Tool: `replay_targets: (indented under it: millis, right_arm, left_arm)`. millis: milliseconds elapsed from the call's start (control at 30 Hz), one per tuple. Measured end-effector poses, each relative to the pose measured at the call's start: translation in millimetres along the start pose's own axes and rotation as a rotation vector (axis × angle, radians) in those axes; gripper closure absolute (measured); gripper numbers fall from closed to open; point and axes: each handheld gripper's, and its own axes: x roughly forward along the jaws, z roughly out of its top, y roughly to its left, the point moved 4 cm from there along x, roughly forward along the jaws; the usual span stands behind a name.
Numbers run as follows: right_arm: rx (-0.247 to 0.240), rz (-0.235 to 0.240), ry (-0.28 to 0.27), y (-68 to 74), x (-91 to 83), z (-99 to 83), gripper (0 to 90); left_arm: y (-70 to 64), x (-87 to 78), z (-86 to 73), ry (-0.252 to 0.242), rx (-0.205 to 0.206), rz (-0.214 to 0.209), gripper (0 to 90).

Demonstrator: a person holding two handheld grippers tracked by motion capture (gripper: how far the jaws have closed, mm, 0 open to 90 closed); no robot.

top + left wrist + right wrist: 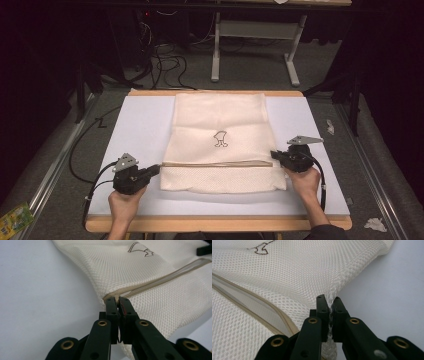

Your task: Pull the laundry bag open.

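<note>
Cream mesh bag (pixel 220 142) laid flat on white table (pixel 140 130), left edge clamped by left gripper (pixel 118 300), right edge pinched by right gripper (pixel 330 300)

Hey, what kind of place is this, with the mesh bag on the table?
Probably a lab or recording workspace, not a home: a plain work table with a white top, tangled cables on a grey floor, and a bare bench frame beyond, all against dark surroundings.
</note>
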Motion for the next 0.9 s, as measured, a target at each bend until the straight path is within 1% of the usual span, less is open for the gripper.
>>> replay_targets:
  millis: [33, 100, 300, 367, 500, 567, 667, 733, 767, 833, 900]
  right_arm:
    - [0.003, 0.004, -0.002, 0.1, 0.5, 0.1, 88.3]
    - [-0.001, 0.000, -0.001, 0.6, 0.9, 0.1, 88.3]
    - [0.008, 0.003, -0.002, 1.2, -0.2, -1.0, 88.1]
    - [0.001, 0.002, 0.003, 1.1, -0.5, -1.8, 88.0]
    - [0.016, 0.009, 0.000, 1.4, 1.0, -3.4, 87.5]
    - [0.011, 0.009, 0.005, 1.2, 1.6, -4.8, 87.1]
    - [0.019, 0.017, 0.001, 1.2, 1.6, -6.5, 86.5]
    - [0.013, 0.018, 0.000, 1.0, 2.2, -7.7, 85.9]
    - [0.024, 0.021, 0.010, 2.4, 2.0, -8.6, 85.7]
    - [0.015, 0.020, 0.008, 3.3, 2.8, -9.5, 85.0]
    - [0.018, 0.019, 0.013, 3.7, 3.0, -10.6, 83.7]
  left_arm:
    - [-0.1, 0.6, -0.7, 0.006, 0.006, 0.013, 87.5]
    - [-1.0, 0.8, -2.0, 0.013, 0.016, 0.023, 87.4]
    - [-2.8, 2.1, -1.2, 0.008, 0.008, 0.014, 87.2]
    - [-3.6, 2.8, -0.6, 0.015, 0.009, 0.012, 87.2]
    - [-4.0, 3.8, -0.1, 0.022, 0.011, 0.012, 87.0]
    - [-4.7, 4.6, -0.3, 0.029, 0.013, 0.012, 87.0]
    - [-4.7, 5.3, -0.8, 0.036, 0.014, 0.013, 86.9]
    - [-4.7, 4.8, -0.7, 0.038, 0.013, 0.011, 86.8]
    - [-4.6, 4.6, -0.6, 0.035, 0.010, 0.014, 86.7]
    - [-4.2, 4.6, -0.7, 0.035, 0.009, 0.012, 86.7]
    - [-4.8, 5.2, -1.4, 0.040, 0.012, 0.012, 86.5]
